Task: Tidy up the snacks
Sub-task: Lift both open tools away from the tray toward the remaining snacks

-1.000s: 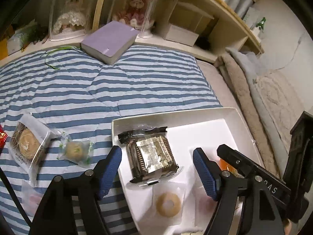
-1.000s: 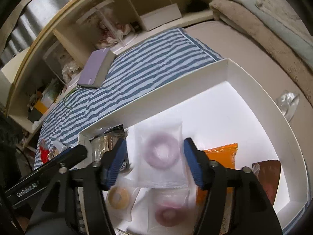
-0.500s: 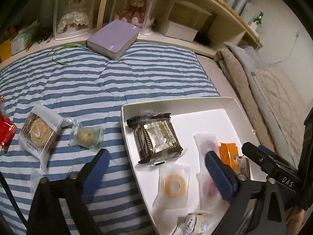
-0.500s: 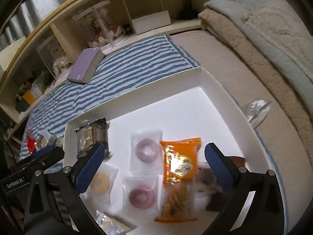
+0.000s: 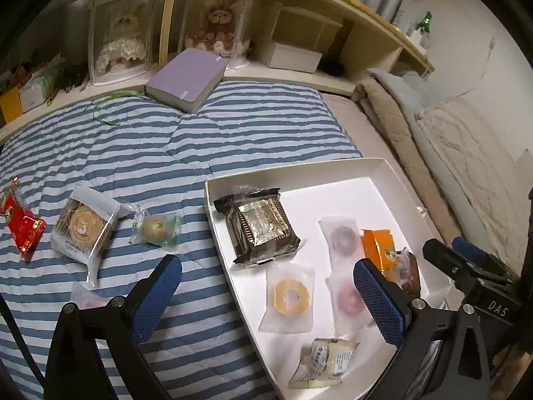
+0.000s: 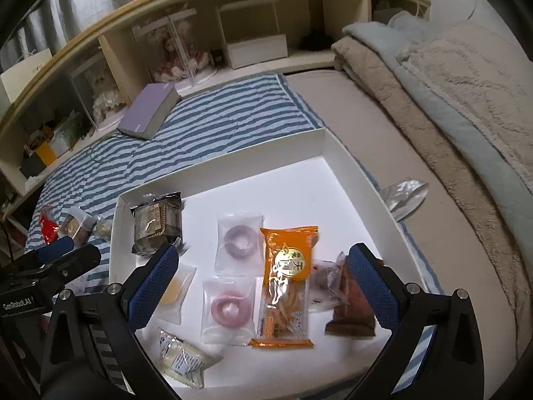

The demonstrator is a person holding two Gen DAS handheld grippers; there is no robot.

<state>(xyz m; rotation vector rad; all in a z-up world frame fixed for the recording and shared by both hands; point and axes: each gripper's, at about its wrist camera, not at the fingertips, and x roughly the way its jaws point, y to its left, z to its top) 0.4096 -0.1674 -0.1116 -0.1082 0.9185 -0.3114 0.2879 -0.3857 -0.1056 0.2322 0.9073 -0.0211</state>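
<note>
I read both grippers as empty. The left gripper (image 5: 266, 295) has its fingers fully apart, straddling the left wall of the white tray (image 5: 213, 213) at frame bottom. The right gripper (image 6: 263, 280) is likewise spread wide above the tray floor, pads clear of every packet. Inside the tray, centre frame, lie two pink ring snacks (image 6: 239, 238), an orange packet (image 6: 285, 280) and a dark wrapped cake (image 5: 261, 228). At left, on the striped quilt (image 5: 200, 140), I see a round pastry (image 5: 85, 226), a small green-wrapped sweet (image 5: 156, 227) and a red packet (image 5: 21, 223).
</note>
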